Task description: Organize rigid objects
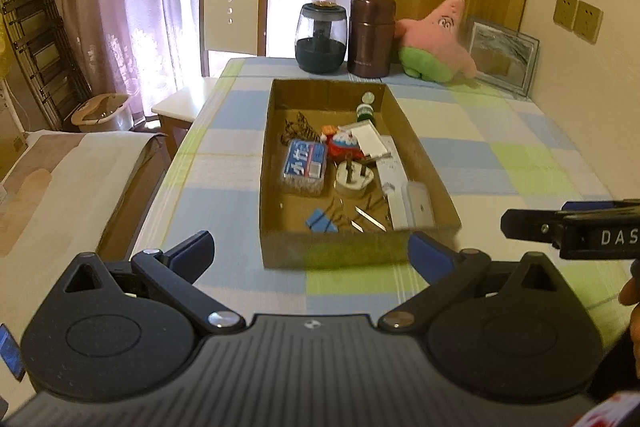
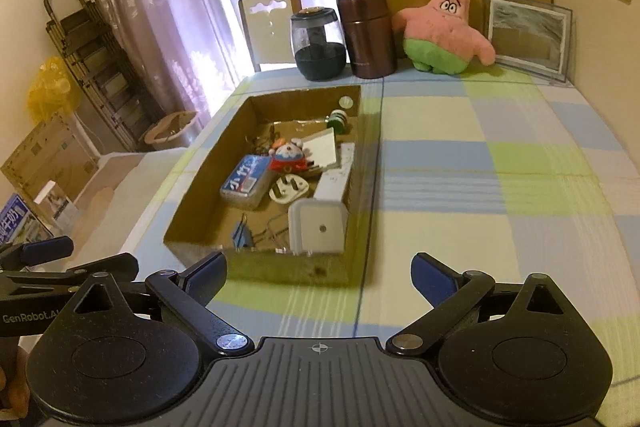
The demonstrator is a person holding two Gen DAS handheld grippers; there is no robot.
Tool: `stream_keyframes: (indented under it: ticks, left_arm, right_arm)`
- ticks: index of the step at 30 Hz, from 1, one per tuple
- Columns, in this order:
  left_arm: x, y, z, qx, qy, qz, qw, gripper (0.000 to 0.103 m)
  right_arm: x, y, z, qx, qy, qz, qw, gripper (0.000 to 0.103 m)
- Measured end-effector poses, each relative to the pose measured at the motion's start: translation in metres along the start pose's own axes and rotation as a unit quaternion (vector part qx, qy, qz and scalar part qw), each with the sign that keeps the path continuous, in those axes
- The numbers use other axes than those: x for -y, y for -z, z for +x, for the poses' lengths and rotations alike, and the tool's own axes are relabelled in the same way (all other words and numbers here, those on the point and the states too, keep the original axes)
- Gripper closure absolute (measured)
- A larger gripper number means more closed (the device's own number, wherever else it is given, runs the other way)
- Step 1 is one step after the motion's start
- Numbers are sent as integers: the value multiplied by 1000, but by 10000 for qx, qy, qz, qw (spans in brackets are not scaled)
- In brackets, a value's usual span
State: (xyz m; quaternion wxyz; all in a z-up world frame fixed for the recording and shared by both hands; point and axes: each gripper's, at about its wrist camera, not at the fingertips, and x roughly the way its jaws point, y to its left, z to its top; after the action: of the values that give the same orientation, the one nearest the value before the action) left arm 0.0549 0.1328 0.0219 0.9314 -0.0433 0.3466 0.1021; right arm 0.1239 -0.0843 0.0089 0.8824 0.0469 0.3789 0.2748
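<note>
Brown shallow cardboard box on checked tabletop, crowded: blue sponge pack, white plug, blue binder clip. Left gripper, right gripper: jaws spread, empty. Risk: clutter snags, neighbours dragged.

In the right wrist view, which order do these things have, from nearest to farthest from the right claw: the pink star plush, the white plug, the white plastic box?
From the right claw:
1. White plastic box, at the near end of the cardboard tray.
2. White plug, mid-tray, behind the box.
3. Pink star plush, at the table's far edge, right of the brown canister.
</note>
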Motion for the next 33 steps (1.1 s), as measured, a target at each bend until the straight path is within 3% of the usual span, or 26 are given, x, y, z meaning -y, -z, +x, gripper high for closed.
stream_keyframes:
  ticks: [12,33]
  left_arm:
    - [18,29,-32,-227,36,-62,9997,2]
    - [29,58,-60,-353,-62,-100,9993,2]
  right_arm:
    - [5,31,-44,56,281,-62,9996,7]
    - [6,67,-71,-224,226,-124,9994,7]
